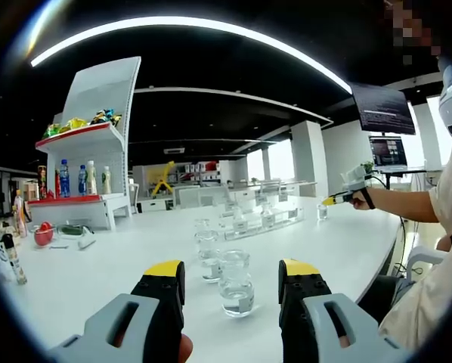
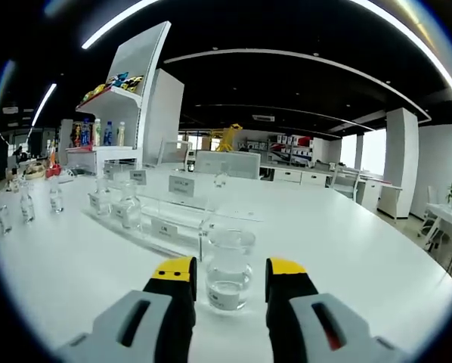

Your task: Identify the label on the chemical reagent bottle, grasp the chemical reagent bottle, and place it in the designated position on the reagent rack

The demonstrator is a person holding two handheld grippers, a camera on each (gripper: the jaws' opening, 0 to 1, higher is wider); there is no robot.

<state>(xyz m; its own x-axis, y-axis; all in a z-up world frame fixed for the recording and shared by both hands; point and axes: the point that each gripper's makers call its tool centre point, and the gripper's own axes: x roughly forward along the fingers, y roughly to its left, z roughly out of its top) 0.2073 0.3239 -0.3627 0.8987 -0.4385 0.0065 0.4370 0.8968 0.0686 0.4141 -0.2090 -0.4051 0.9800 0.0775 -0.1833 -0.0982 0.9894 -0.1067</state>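
Item: reagent bottle (image 2: pixel 227 269), standing on the surface (image 2: pixel 347 249) before the clear rack (image 2: pixel 182 208). Your right hand-held gripper (image 2: pixel 230 274) brackets it, jaws spread, ready to close. Left hand-held gripper (image 1: pixel 233 274): likewise released around another bottle (image 1: pixel 236 283).

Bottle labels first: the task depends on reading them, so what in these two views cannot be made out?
- Left gripper view: label on the nearest bottle is too small and blurred to read.
- Right gripper view: label on the bottle between the fingers is a blurred white patch.
- Right gripper view: rack tags are too small to read.
- Left gripper view: the rack is distant; its slots are indistinct.
- Neither view settles whether any fingers touch glass.
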